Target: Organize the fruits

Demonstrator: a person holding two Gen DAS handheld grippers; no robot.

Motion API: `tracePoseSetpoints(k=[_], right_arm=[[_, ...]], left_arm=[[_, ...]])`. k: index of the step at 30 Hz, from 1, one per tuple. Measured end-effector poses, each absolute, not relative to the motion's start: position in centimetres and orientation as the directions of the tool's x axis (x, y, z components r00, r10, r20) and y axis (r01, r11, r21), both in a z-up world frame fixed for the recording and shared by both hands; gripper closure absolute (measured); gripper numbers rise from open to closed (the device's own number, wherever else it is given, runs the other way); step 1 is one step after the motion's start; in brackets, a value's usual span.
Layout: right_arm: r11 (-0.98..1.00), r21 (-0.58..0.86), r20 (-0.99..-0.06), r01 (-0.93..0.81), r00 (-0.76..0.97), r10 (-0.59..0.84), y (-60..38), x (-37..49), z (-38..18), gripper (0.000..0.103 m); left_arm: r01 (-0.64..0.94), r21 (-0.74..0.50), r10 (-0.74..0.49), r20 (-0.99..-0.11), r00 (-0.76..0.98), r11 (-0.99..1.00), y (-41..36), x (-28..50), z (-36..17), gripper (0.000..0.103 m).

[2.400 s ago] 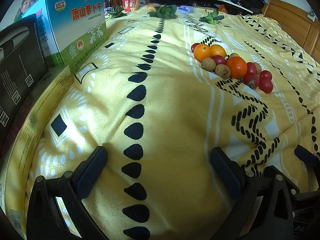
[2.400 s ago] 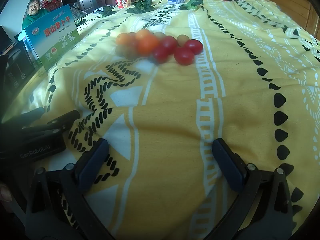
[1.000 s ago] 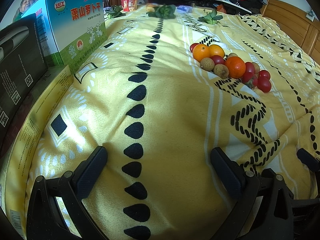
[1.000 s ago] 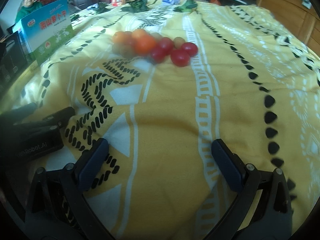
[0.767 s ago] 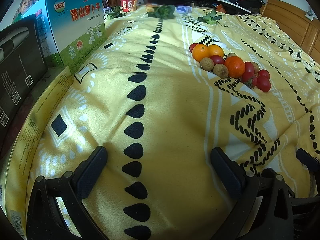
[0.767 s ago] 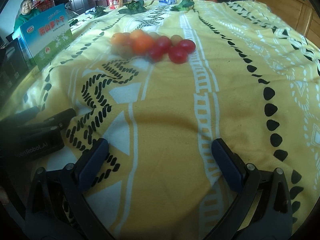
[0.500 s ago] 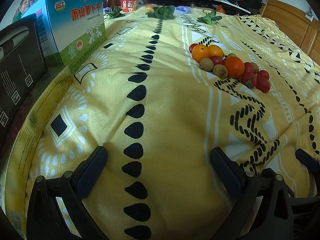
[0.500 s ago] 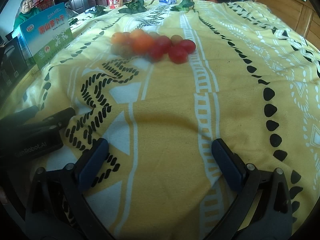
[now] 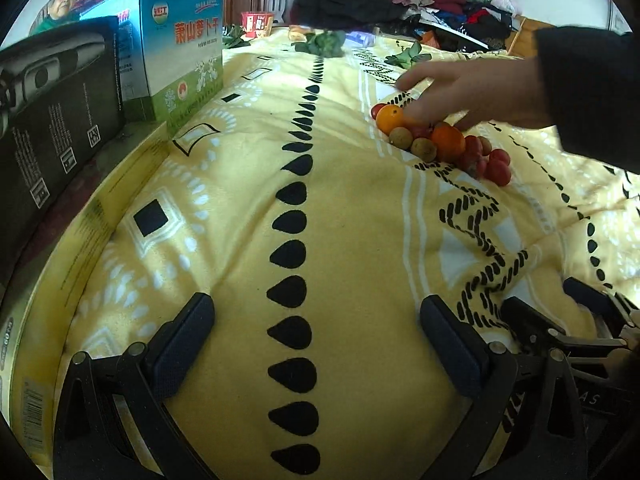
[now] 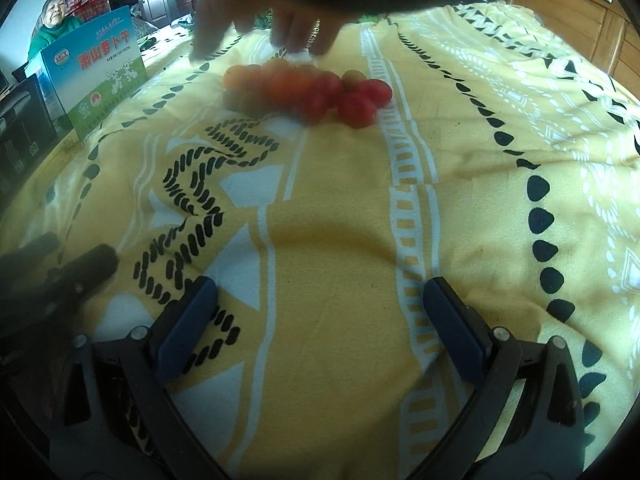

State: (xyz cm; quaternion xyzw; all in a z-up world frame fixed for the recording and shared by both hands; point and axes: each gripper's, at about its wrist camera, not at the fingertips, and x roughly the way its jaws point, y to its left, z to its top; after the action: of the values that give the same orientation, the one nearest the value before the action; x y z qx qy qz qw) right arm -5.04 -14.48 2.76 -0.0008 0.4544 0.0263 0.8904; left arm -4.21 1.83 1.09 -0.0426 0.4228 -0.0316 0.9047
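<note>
Newly arrived bare hand (image 9: 472, 90) reaches onto fruit pile (image 9: 440, 142), upper right, likely rearranging it | left gripper (image 9: 320, 348) and right gripper (image 10: 320, 316) low in frame, wide apart, empty, apparently waiting

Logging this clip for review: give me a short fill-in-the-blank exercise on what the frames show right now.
1. The fruit pile lies on a ____ blanket with black marks.
2. A bare hand in a dark sleeve reaches over the ____.
3. The left gripper and right gripper both have their jaws ____.
4. The box stands at the blanket's ____ edge in the left wrist view.

Missing words: yellow; fruit; open; left
</note>
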Motion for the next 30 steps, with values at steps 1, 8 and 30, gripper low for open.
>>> tracePoseSetpoints(k=[1, 8, 30], right_arm=[[0.999, 0.023, -0.809, -0.048, 0.585, 0.046, -14.5, -5.0, 2.8, 0.0], [0.999, 0.023, -0.809, -0.048, 0.586, 0.046, -14.5, -5.0, 2.7, 0.0], [0.999, 0.023, -0.81, -0.048, 0.584, 0.047, -14.6, -4.9, 2.8, 0.0]], left_arm=[[0.021, -0.108, -0.097, -0.766, 0.635, 0.994, 1.9, -4.1, 1.0, 0.0], [0.022, -0.087, -0.081, -0.773, 0.629, 0.996, 1.6, -3.8, 0.9, 0.0], [-0.075, -0.156, -0.043, -0.64, 0.767, 0.985, 4.1, -6.8, 3.3, 0.0]])
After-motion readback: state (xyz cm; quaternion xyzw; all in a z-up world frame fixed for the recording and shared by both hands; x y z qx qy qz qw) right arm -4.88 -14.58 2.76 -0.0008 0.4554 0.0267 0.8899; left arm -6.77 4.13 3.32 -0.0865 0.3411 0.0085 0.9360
